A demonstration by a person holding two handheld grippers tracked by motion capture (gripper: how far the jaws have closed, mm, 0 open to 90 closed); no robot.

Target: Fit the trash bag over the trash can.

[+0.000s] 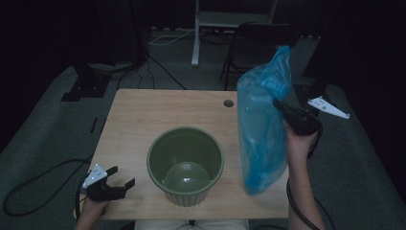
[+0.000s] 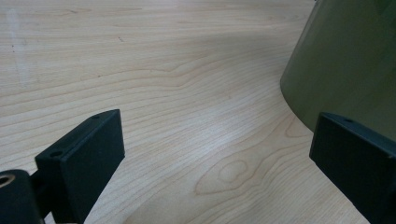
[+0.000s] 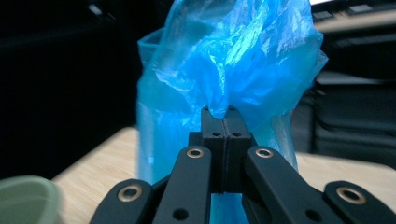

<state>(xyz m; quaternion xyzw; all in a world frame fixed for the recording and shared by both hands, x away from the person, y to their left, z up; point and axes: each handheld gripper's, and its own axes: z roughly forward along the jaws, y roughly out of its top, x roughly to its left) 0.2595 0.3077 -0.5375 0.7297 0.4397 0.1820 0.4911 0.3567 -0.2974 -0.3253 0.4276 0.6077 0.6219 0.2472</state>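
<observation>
The surface (image 1: 139,115) is a light wooden top with a small round hole (image 1: 229,103) near its far right corner.

The bin (image 1: 186,165) is a green, round, ribbed container. It stands upright at the near middle of the surface, mouth up, and its inside is bare: no liner is fitted.

The bag (image 1: 262,129) is thin blue plastic. It hangs over the right part of the surface, just right of the bin and apart from it. Its lower end reaches down to about the near right edge of the surface; whether it touches cannot be told. The bag hangs long and partly crumpled, and its mouth is not spread.

The right gripper (image 1: 277,103) is raised above the right side of the surface. Its jaws are fully closed on a gathered fold at the upper part of the bag, as the right gripper view confirms (image 3: 223,112).

The left gripper (image 1: 122,176) rests low at the near left corner of the surface, beside the bin. Its jaws stand wide apart and hold nothing; in the left gripper view the bin wall (image 2: 345,65) lies just beyond the right jaw.

Status, as judged: the bag is picked up. Remaining steps: open the bag mouth, bring it over the bin, lower it inside and fold its edge over the rim (image 1: 158,141). The left gripper is free to assist.
</observation>
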